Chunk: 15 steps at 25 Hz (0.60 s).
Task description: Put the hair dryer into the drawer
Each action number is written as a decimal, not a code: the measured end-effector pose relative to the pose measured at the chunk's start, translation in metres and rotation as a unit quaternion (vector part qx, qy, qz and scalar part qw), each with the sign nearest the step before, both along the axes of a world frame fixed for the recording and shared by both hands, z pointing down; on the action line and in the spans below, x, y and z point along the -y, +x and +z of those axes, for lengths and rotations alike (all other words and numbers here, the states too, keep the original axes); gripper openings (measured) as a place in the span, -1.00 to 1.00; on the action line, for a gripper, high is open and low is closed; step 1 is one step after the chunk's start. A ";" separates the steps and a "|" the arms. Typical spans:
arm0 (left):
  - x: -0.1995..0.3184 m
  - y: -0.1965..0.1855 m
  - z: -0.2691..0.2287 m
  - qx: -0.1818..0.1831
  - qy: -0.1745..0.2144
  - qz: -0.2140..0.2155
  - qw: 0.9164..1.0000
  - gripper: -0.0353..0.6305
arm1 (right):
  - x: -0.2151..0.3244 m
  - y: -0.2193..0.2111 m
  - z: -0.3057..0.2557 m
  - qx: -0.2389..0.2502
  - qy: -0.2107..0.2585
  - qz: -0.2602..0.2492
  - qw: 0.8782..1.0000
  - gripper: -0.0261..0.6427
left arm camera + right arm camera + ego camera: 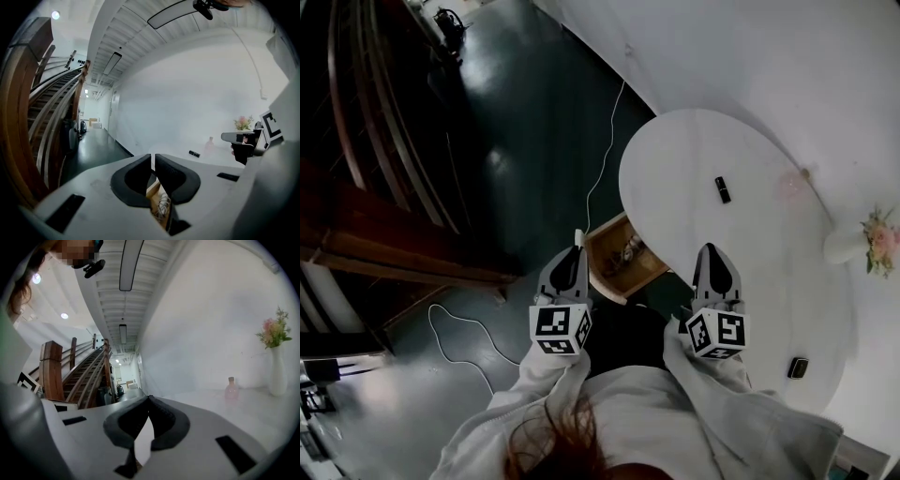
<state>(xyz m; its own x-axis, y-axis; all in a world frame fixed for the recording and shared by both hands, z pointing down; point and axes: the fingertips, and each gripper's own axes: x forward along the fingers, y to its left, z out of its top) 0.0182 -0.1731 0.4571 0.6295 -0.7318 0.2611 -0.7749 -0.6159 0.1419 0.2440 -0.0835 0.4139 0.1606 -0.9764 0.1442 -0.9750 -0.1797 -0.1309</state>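
A wooden drawer (617, 267) stands open below the edge of the white round table (703, 150). Inside it lies a pale object with a coiled cord (630, 249); I cannot make out its shape. It shows again with the drawer (153, 191) under the jaws in the left gripper view. My left gripper (575, 251) hangs left of the drawer, shut and empty (153, 157). My right gripper (710, 249) is over the table edge right of the drawer, shut with nothing in it (149, 398). Both are above the drawer and apart from it.
On the table are a small black item (723, 188), another dark item (798, 367) near its front edge, a pink bottle (231, 389) and a white vase of flowers (276, 371). A white cable (602, 159) trails across the dark floor. Wooden stairs (384, 141) rise on the left.
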 end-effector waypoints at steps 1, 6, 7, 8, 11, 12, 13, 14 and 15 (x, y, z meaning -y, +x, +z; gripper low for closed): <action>-0.002 0.001 0.001 0.000 -0.001 -0.003 1.000 -0.79 | 0.000 0.001 0.002 0.001 -0.004 -0.004 1.000 -0.78; -0.008 0.010 0.004 0.000 -0.003 -0.005 1.000 -0.79 | 0.002 0.005 0.013 0.014 -0.019 -0.022 0.999 -0.78; -0.010 0.011 0.004 0.000 -0.003 -0.004 1.000 -0.79 | 0.002 0.006 0.014 0.016 -0.022 -0.023 0.999 -0.78; -0.012 0.012 0.005 0.001 -0.004 -0.002 1.000 -0.79 | 0.002 0.007 0.016 0.018 -0.024 -0.024 0.999 -0.78; -0.014 0.014 0.007 0.003 -0.006 -0.002 1.000 -0.79 | 0.003 0.007 0.018 0.019 -0.026 -0.028 0.999 -0.78; -0.014 0.013 0.007 0.003 -0.007 -0.003 1.000 -0.79 | 0.003 0.007 0.019 0.020 -0.026 -0.029 0.999 -0.78; -0.014 0.012 0.008 0.003 -0.008 -0.004 1.000 -0.79 | 0.004 0.006 0.019 0.020 -0.027 -0.031 0.999 -0.78; -0.013 0.011 0.008 0.003 -0.008 -0.005 1.000 -0.79 | 0.004 0.005 0.020 0.021 -0.028 -0.031 0.999 -0.78; -0.013 0.010 0.008 0.003 -0.008 -0.005 1.000 -0.79 | 0.004 0.005 0.020 0.022 -0.029 -0.031 0.999 -0.78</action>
